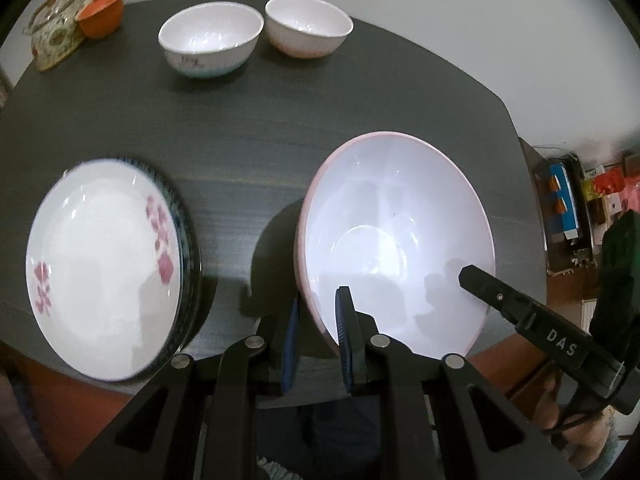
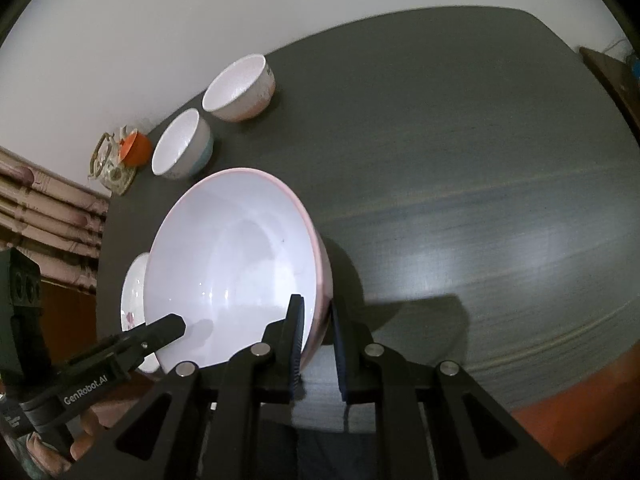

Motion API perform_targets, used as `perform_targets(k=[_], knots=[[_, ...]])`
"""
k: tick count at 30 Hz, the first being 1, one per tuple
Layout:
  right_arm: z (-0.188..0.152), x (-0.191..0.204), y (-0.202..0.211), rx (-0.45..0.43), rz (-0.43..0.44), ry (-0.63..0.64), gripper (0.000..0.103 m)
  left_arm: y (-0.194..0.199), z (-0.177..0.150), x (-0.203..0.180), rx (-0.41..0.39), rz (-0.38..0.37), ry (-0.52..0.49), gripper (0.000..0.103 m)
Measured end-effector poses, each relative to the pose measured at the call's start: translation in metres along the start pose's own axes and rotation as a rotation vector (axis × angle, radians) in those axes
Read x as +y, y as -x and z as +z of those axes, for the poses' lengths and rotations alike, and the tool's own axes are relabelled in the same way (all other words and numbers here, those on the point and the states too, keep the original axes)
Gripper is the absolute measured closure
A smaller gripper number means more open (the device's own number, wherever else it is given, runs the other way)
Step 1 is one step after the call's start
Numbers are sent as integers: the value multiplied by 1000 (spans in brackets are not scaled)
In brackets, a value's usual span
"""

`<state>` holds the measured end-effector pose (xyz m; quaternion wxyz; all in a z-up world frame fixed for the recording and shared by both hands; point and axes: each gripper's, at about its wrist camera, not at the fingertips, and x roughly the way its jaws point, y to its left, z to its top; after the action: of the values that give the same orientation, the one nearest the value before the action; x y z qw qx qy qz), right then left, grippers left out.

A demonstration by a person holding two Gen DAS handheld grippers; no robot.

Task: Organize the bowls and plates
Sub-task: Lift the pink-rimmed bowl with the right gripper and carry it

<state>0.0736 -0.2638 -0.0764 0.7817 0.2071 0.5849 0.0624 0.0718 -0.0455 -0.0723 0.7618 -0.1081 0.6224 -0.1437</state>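
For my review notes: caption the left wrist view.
Both grippers, left and right, clamp the big pink bowl beside stacked plates.

You're working in a home, at what looks like a dining table: dark grey with rounded corners, set against a plain white wall. At its far left corner sit a glass teapot and an orange cup. To the right, a cluttered shelf holds coloured boxes and packets. 2 small bowls and a flowered plate are ordinary household crockery.
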Motion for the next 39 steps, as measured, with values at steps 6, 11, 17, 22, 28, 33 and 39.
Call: perform_targets(k=[6, 11, 17, 22, 28, 33, 39], knots=[[-17, -5, -6, 10, -2, 2, 89, -7, -15, 4, 3, 2, -3, 88], [-20, -1, -10, 6, -15, 13, 89, -11, -21, 7, 1, -1, -9, 88], [-24, 1, -14, 4, -18, 18, 89, -14, -24, 14, -1, 2, 0, 88], [-28, 1, -18, 12, -18, 19, 89, -16, -23, 13, -2, 10, 1, 88], [-29, -1, -17, 18, 0, 18, 86, -17, -27, 12, -8, 19, -7, 88], [-30, -2, -15, 17, 5, 16, 86, -17, -29, 13, -14, 15, 0, 88], [-31, -3, -15, 27, 10, 9, 86, -16, -32, 18, -29, 17, 17, 81]])
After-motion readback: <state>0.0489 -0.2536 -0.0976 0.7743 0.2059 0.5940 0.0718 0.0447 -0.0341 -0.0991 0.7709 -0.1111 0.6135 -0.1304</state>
